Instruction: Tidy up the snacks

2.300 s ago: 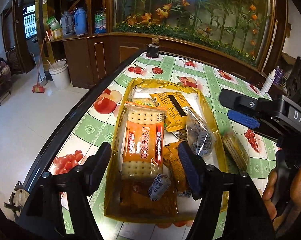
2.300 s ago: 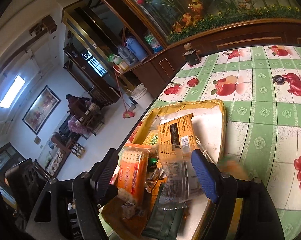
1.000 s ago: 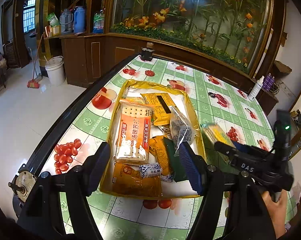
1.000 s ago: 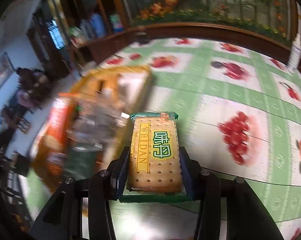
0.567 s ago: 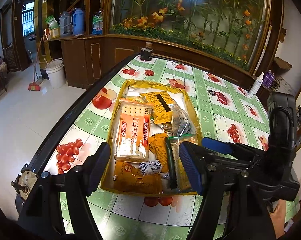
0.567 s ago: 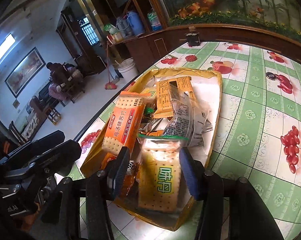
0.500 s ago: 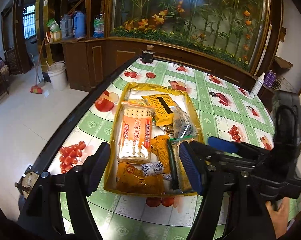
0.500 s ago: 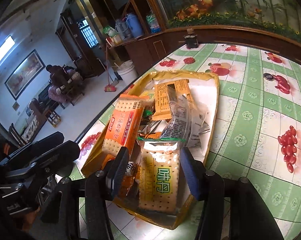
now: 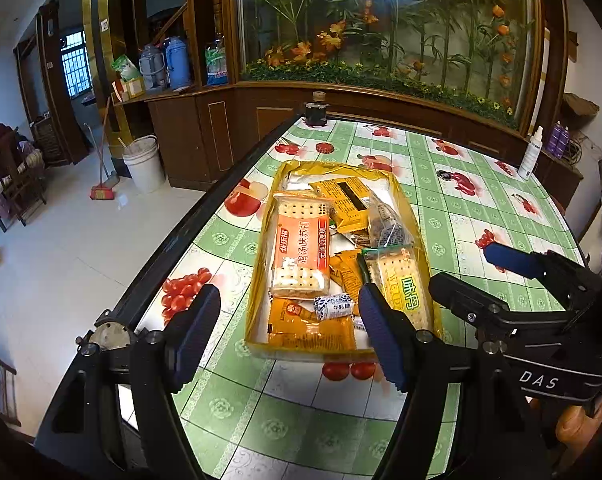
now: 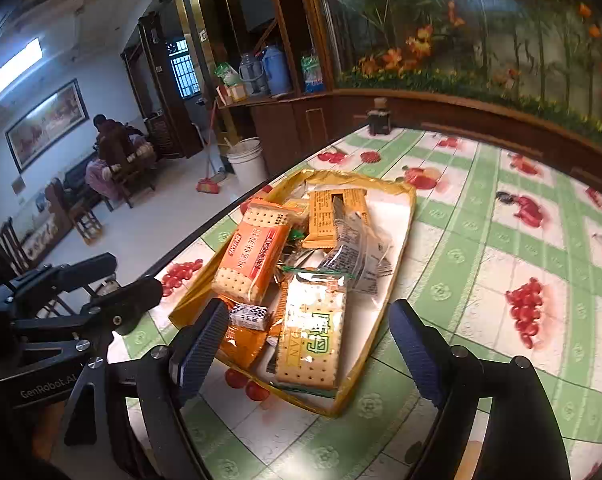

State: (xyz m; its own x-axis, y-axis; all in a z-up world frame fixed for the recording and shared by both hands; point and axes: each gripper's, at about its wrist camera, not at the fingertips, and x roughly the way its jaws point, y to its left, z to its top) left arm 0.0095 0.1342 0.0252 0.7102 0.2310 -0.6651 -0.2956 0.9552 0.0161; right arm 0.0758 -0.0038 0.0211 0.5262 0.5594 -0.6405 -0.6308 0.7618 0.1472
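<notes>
On the green-and-white fruit-patterned tablecloth (image 9: 453,216) sits a shallow yellow cardboard tray (image 9: 261,248), piled with packets. At its near right corner lies a green-edged clear pack of square crackers (image 10: 311,332), flat on the heap and touching the tray's right wall. Left of it rests an orange-labelled pack of crackers (image 9: 301,248), with a small blue-and-white wrapped candy (image 9: 333,307) just beside its near end and a flat orange sachet (image 9: 307,326) beneath. Farther back are a yellow-orange packet with a black stripe (image 10: 333,216) and a clear crinkled bag with dark print (image 10: 359,252).

The left gripper (image 9: 289,330) hangs over the tray's near edge, jaws spread wide, gripping nothing. The right gripper (image 10: 305,346) hovers likewise (its blue-padded fingers (image 10: 201,346) stand well apart on either side of the green-edged pack), empty.

A dark bottle (image 9: 316,114) stands at the table's far edge.
</notes>
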